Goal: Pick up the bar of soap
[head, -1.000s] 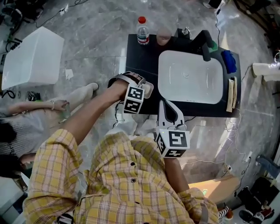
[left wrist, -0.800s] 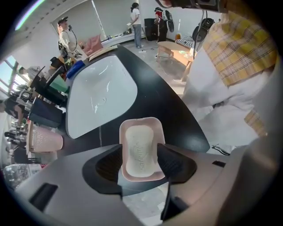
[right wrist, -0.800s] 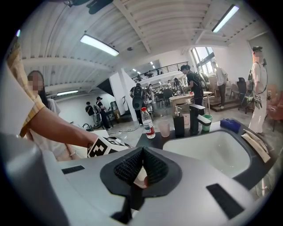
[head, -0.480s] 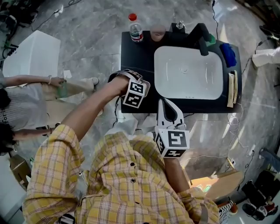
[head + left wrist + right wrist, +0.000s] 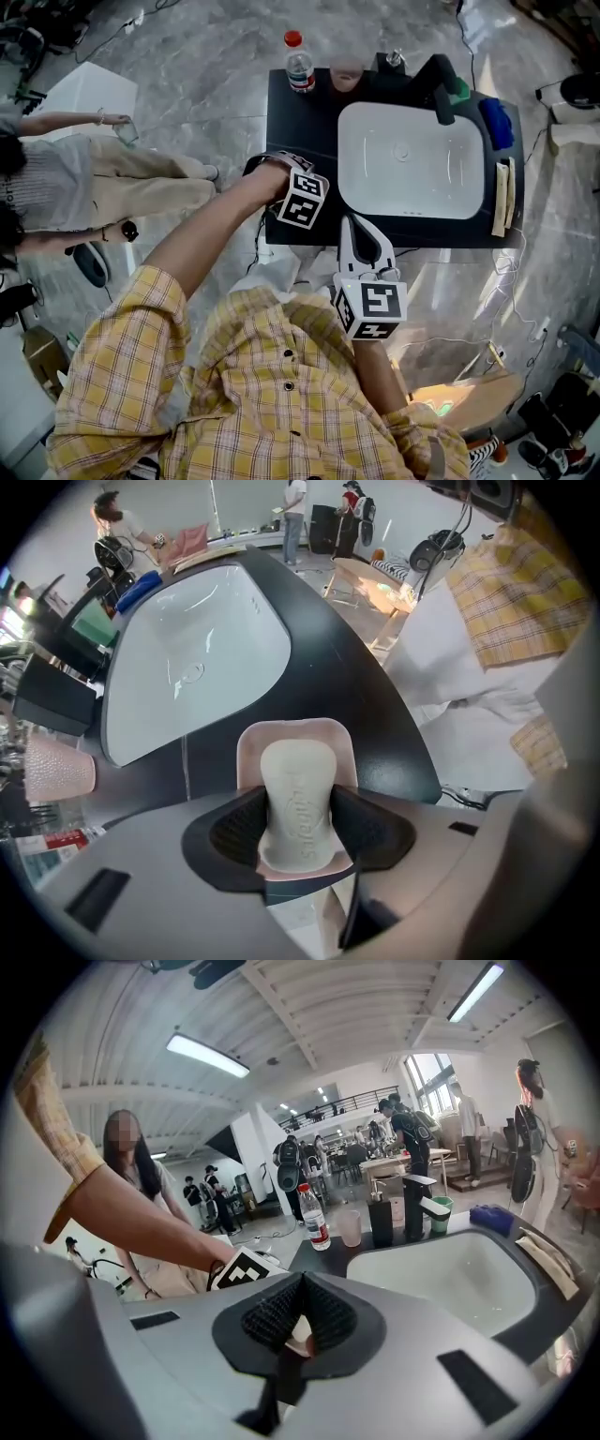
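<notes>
A pale bar of soap (image 5: 298, 803) lies in a pink soap dish (image 5: 295, 735) on the black counter (image 5: 375, 714), just left of the white sink basin (image 5: 187, 649). My left gripper (image 5: 298, 822) reaches down over the dish. Its jaws are closing, and both dark pads (image 5: 242, 832) lie against the long sides of the bar, which still rests in the dish. In the head view the left gripper's marker cube (image 5: 305, 199) covers the dish. My right gripper (image 5: 352, 220) hovers at the counter's front edge with its jaws shut on nothing.
At the back of the counter (image 5: 291, 112) stand a water bottle (image 5: 299, 64), a pinkish cup (image 5: 348, 80), a dark faucet (image 5: 441, 89) and a blue cloth (image 5: 497, 122). A folded towel (image 5: 502, 197) lies right of the basin (image 5: 412, 159). A bystander (image 5: 94, 187) stands on the floor to the left.
The left gripper's cube has shifted slightly right and now covers the pink dish. The bystander on the left has moved. The right gripper stays put.
</notes>
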A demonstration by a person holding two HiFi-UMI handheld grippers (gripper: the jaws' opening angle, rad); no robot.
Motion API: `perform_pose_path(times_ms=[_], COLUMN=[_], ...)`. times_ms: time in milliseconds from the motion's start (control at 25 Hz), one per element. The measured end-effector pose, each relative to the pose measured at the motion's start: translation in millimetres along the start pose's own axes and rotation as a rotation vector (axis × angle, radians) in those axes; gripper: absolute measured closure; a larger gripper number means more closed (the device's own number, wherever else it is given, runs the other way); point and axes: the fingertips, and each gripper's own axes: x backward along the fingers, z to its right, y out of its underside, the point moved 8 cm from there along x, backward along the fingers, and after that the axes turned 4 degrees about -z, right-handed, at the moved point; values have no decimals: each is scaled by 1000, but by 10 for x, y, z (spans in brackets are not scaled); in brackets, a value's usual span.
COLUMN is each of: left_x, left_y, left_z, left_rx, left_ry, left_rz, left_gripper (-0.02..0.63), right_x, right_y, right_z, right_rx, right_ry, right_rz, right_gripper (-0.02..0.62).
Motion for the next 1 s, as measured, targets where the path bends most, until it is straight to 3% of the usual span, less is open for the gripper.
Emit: perform_pose_path(times_ms=[400, 520, 720, 1000], left_x=[26, 70, 557, 1047], left_y=[11, 6, 105, 265], left_z=[-31, -42, -57, 243], left_rx=[17, 64, 199, 406], left_ry=[4, -11, -60, -176], left_rz=[-6, 1, 139, 367], left_gripper=[400, 402, 402, 402], right_x=[83, 116, 102, 88], right_y=[10, -19, -71, -143], right_z=[19, 34, 39, -75], right_rx=[-1, 8, 16, 46], right_ry=[10, 14, 12, -8], right_rz=[4, 10, 28, 44], right_gripper=[577, 577, 577, 577])
